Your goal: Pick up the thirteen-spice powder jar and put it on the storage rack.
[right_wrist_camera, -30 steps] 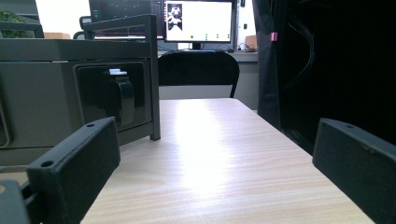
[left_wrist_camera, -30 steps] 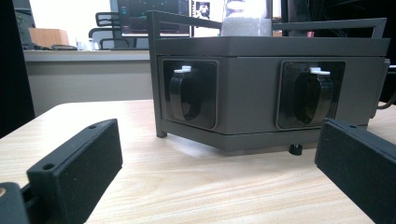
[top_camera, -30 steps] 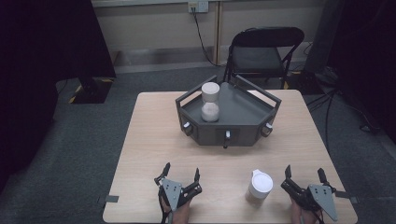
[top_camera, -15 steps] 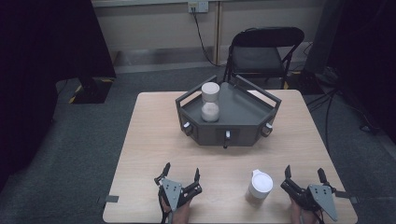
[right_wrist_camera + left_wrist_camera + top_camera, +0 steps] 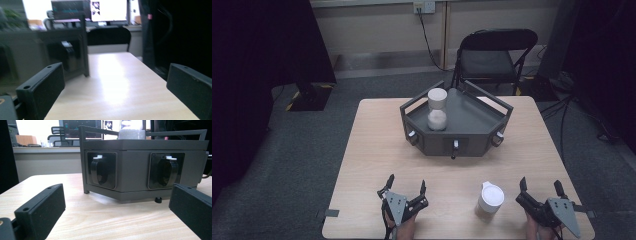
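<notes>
You find no readable text, label, brand or number on anything here; the distant screens are blurred.

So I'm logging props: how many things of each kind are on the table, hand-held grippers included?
Hand-held grippers: 2 (left, right)
White jars: 3 (near one, two on the stand)
Grey stand: 1
Total: 6

White-lidded jar near the table's front edge

The jar (image 5: 489,201) stands upright on the wooden table, a short pale cylinder closed by a round white lid (image 5: 492,192). It sits alone toward the right of the near edge, well apart from the dark tray farther back.
</notes>
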The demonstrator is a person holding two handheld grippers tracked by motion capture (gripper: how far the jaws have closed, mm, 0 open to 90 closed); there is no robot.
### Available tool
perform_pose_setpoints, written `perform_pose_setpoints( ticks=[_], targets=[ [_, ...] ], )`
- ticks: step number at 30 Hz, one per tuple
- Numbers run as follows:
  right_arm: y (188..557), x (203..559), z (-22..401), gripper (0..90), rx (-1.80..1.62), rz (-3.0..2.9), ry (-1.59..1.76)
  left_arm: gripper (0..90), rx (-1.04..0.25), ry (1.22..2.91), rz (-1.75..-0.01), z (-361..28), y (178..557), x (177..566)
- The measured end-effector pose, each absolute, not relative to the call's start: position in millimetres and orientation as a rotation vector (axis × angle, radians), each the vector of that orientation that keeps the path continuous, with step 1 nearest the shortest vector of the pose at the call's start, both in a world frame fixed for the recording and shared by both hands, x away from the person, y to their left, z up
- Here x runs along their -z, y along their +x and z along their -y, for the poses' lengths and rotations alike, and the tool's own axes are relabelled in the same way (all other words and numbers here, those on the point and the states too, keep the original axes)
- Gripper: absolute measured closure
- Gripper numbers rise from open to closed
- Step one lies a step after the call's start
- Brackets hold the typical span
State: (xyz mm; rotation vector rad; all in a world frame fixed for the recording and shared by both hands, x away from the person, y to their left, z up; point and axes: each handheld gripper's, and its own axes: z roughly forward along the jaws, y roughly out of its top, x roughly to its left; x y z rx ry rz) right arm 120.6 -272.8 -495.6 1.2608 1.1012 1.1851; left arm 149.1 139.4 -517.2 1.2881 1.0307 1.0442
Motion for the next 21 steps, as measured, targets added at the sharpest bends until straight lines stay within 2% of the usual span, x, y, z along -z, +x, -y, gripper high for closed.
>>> perform_pose_setpoints(
  ticks=[10, 21],
  targets=[
    [94, 462, 263, 0.0, -1.435, -1.152, 1.036, 0.0, -1.044, 1.287, -1.030, -140, 149, 517],
    [84, 465, 239, 0.0, -1.520, -1.304, 0.943, 0.0, -1.043, 1.288, -1.029, -140, 149, 517]
  ],
)
